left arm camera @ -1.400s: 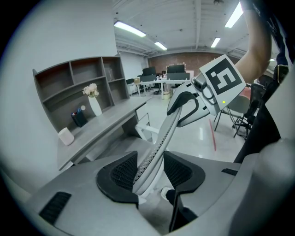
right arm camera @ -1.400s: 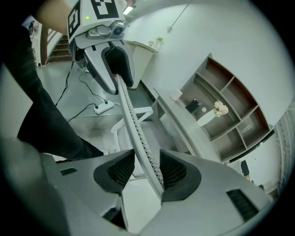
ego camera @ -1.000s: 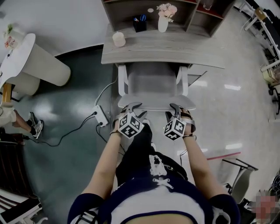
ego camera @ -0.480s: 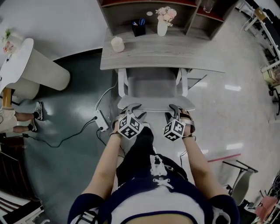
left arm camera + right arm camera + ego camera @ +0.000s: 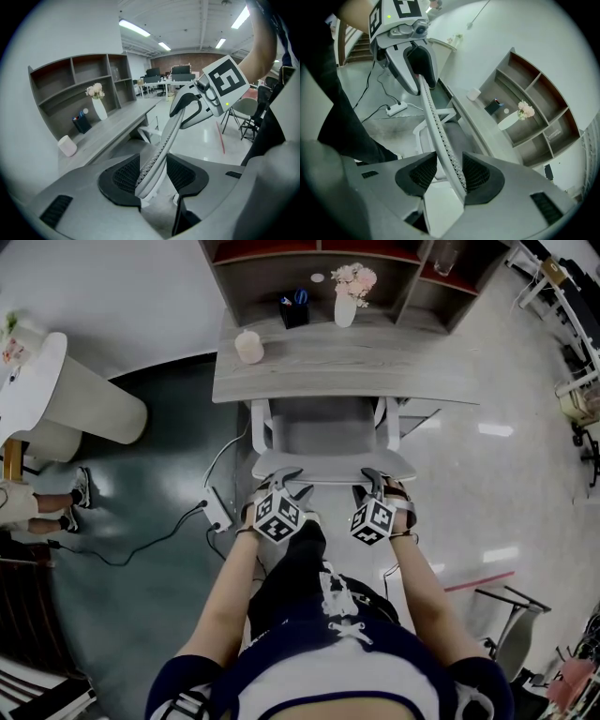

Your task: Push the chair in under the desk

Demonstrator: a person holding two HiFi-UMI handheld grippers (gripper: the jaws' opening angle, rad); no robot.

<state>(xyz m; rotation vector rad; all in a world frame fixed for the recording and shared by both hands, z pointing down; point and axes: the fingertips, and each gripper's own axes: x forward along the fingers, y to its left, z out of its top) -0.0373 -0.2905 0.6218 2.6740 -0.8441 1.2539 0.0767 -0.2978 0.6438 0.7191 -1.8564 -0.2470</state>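
Grey chair half-hidden by desk, left gripper, right gripper, jaws open astride backrest

My head camera looks steeply down from above my arms, so the desk lies in the upper middle of the frame and the chair backrest at the centre, rather far away. The camera on my left gripper sits very near its jaws and looks along them, with the vase of flowers at the left of the frame. The camera on my right gripper sits the same way, with this vase at the right. Both close views share the top edge of the chair backrest, and each shows the other gripper. All three share the desk.
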